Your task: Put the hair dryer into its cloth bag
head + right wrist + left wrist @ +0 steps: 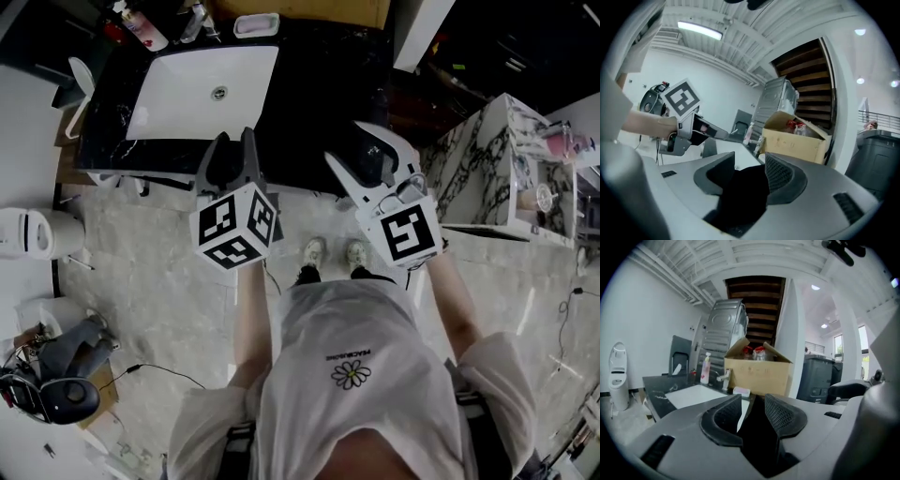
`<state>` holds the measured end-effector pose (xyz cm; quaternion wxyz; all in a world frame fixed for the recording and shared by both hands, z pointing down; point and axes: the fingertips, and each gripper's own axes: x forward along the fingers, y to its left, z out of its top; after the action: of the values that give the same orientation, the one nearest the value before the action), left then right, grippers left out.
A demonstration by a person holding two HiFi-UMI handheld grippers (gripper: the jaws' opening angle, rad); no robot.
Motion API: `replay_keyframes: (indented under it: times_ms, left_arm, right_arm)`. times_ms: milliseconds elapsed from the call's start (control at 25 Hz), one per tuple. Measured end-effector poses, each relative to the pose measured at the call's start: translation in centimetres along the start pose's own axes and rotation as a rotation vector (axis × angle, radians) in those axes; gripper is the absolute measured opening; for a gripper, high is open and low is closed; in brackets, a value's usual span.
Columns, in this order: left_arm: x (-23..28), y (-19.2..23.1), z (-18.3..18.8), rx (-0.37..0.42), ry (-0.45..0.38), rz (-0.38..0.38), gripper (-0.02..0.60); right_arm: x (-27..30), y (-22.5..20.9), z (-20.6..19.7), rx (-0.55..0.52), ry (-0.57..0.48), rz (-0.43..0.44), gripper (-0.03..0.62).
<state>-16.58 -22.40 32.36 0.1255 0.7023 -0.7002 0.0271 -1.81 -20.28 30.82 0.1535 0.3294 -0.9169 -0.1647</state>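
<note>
In the head view both grippers are held up in front of the person, at the near edge of a black counter [319,75]. My left gripper [235,141] has its jaws a little apart with nothing between them; its own view [752,401] shows only the counter and sink beyond the gap. My right gripper [352,145] stands wide open and empty, as its own view [750,164] also shows. A grey appliance [80,347] with a cable lies on the floor at the bottom left, far from both grippers; it may be the hair dryer. I see no cloth bag.
A white sink [202,89] is set in the counter, with a soap bottle [705,369] and an open cardboard box [759,373] behind it. A marble-patterned cabinet [497,159] stands right, a white appliance [28,232] left. A dark bin [818,378] is beyond the box.
</note>
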Motion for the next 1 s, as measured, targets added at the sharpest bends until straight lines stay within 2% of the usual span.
replay_keyframes:
  times_ms: [80, 160, 200, 320, 440, 600, 800, 1000]
  left_arm:
    - [0.0, -1.3, 3.0, 0.018, -0.065, -0.029, 0.16]
    - [-0.1, -2.7, 5.5, 0.043, -0.123, -0.049, 0.119]
    - [-0.3, -3.4, 6.4, 0.059, -0.144, -0.058, 0.118]
    - [-0.7, -5.9, 7.9, 0.114, -0.188, -0.09, 0.104]
    - [-1.3, -8.0, 8.1, 0.176, -0.211, -0.116, 0.085]
    - [-1.9, -10.0, 6.8, 0.24, -0.213, -0.155, 0.034]
    - [-2.1, -11.5, 4.8, 0.288, -0.213, -0.208, 0.017]
    - [-1.9, -12.1, 4.3, 0.294, -0.206, -0.224, 0.015]
  right_arm:
    - [-0.3, -2.4, 1.9, 0.049, -0.071, -0.067, 0.172]
    - [-0.9, -4.3, 3.3, 0.131, -0.129, -0.134, 0.164]
    - [-1.3, -5.1, 3.6, 0.179, -0.145, -0.163, 0.151]
    - [-2.4, -6.9, 3.6, 0.314, -0.176, -0.236, 0.121]
    - [-3.5, -8.2, 3.2, 0.4, -0.204, -0.318, 0.079]
    - [-4.4, -8.3, 1.5, 0.434, -0.176, -0.362, 0.025]
    - [-5.1, -7.2, -1.1, 0.458, -0.111, -0.427, 0.012]
    - [-5.4, -6.5, -2.0, 0.407, -0.065, -0.441, 0.012]
